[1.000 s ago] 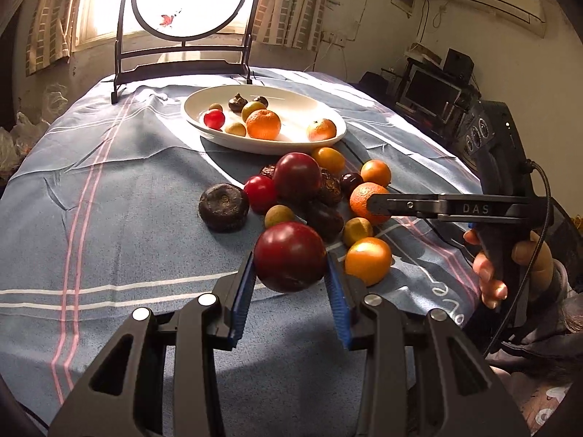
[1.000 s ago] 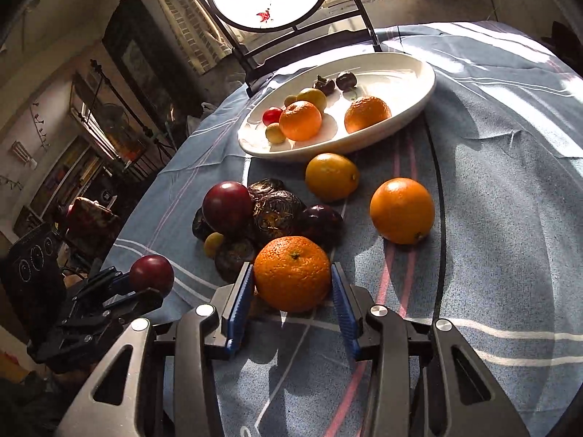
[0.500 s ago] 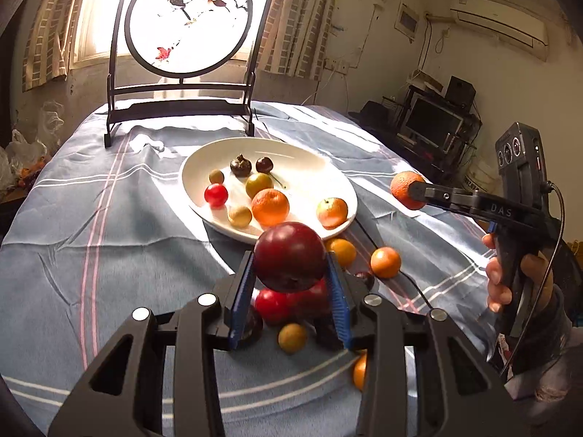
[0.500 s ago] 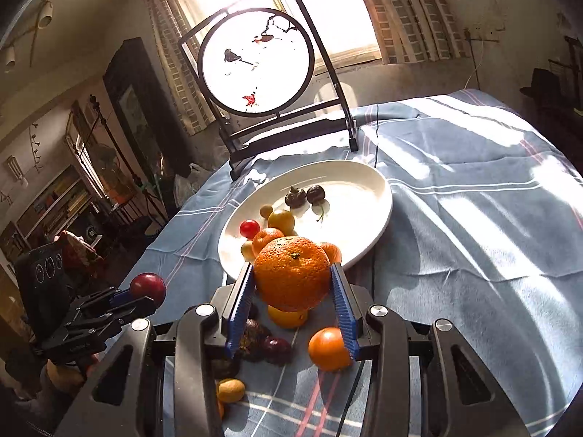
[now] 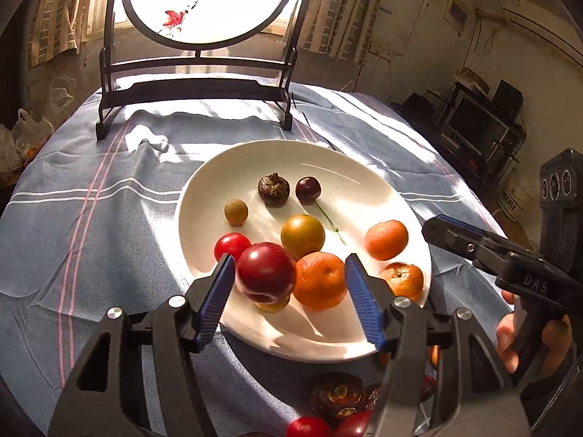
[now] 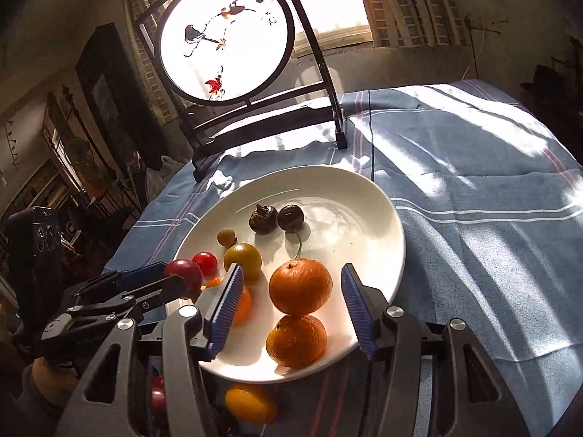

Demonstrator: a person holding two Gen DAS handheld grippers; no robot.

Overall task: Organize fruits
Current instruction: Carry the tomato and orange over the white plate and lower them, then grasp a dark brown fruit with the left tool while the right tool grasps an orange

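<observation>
While our left gripper [image 5: 288,291] hangs over the near rim of the white plate [image 5: 204,196], its jaws have just been opening and stand wide. The dark red plum [image 5: 266,273] sits between them against the left finger, clear of the right finger, with an orange [image 5: 320,280] just beside it.

From the right wrist, our right gripper [image 6: 291,307] has likewise just opened wide over the plate [image 6: 364,218]. Its large orange [image 6: 300,286] lies between the fingers, touching neither, atop a second orange [image 6: 296,340].
</observation>
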